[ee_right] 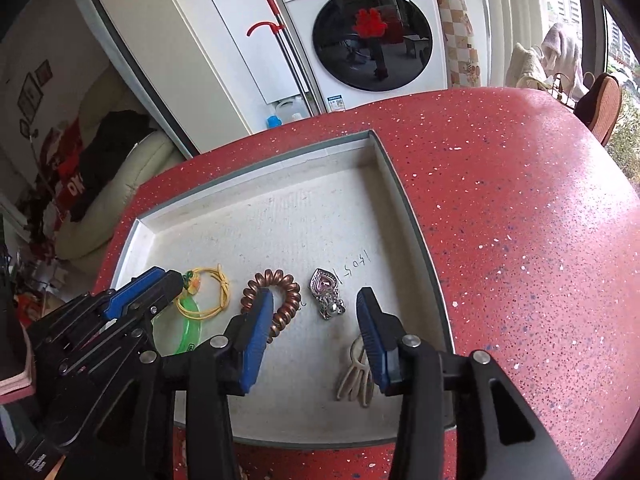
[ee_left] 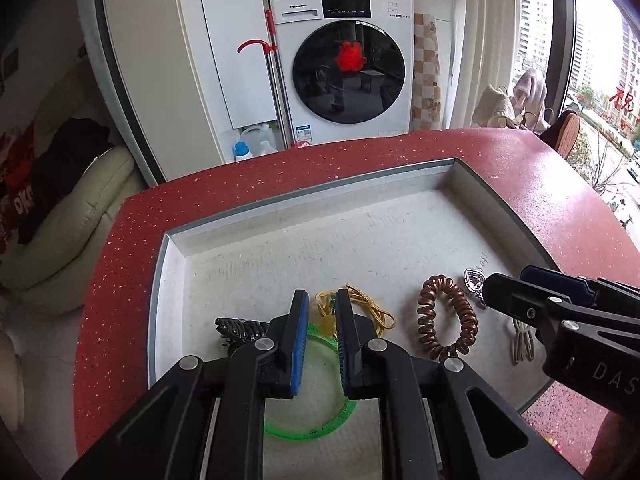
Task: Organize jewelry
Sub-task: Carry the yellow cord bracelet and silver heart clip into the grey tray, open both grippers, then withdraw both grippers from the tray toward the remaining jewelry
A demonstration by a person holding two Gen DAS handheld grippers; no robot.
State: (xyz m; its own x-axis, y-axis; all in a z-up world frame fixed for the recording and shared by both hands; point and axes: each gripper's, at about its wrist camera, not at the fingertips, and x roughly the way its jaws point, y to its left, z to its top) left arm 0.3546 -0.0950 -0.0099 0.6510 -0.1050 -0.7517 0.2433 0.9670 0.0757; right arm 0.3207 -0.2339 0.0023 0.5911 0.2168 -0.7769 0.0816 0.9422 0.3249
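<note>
My left gripper (ee_left: 322,312) is closed and empty above the green bangle (ee_left: 320,412); my right gripper (ee_right: 316,308) gapes over the silver brooch (ee_right: 326,292) mid-tray (ee_right: 280,160), toward its near edge.

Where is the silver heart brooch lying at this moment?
The silver heart brooch lies on the floor of the white tray, between the copper spiral hair tie and the handwritten digits, seen in the right wrist view.

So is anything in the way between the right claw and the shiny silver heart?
Nothing visible. The silver heart pendant lies bare on the tray, just ahead of the open right gripper. The copper coil tie sits beside it, left.
</note>
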